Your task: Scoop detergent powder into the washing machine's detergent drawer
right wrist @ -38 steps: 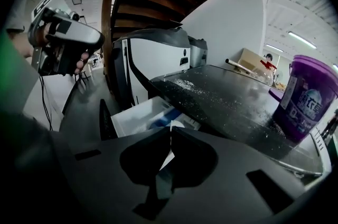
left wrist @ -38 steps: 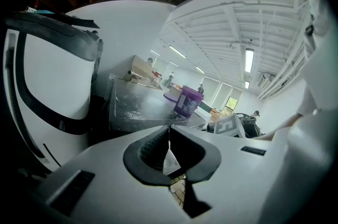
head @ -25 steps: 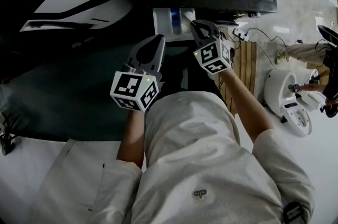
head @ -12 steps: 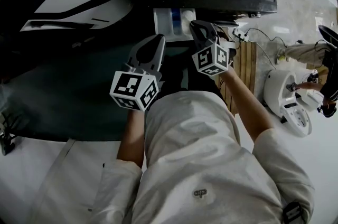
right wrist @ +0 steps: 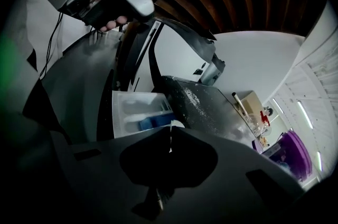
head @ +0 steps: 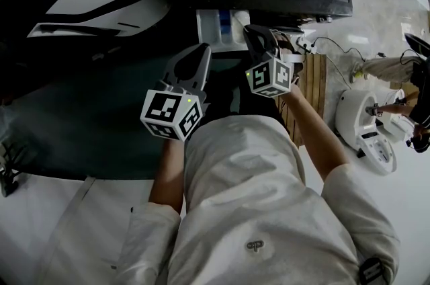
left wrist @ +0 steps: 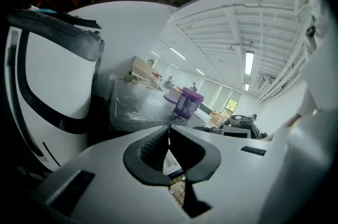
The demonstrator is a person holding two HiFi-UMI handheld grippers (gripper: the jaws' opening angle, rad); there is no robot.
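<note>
The scoop (right wrist: 176, 123) is mostly hidden. Only a small white rounded end shows beyond the tips of the right gripper (right wrist: 170, 133), whose fingers are pressed together on its thin handle. Its contents cannot be seen.

The detergent drawer (head: 201, 25) stands open at the upper middle of the head view. Its long axis runs up and down the frame, with the front pointing down toward the person.

The left gripper (head: 199, 52) is lower left of it, fingers closed on nothing.

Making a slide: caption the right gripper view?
Right tongs shut on a white scoop at the open detergent drawer; powder dusts the washer top.
</note>
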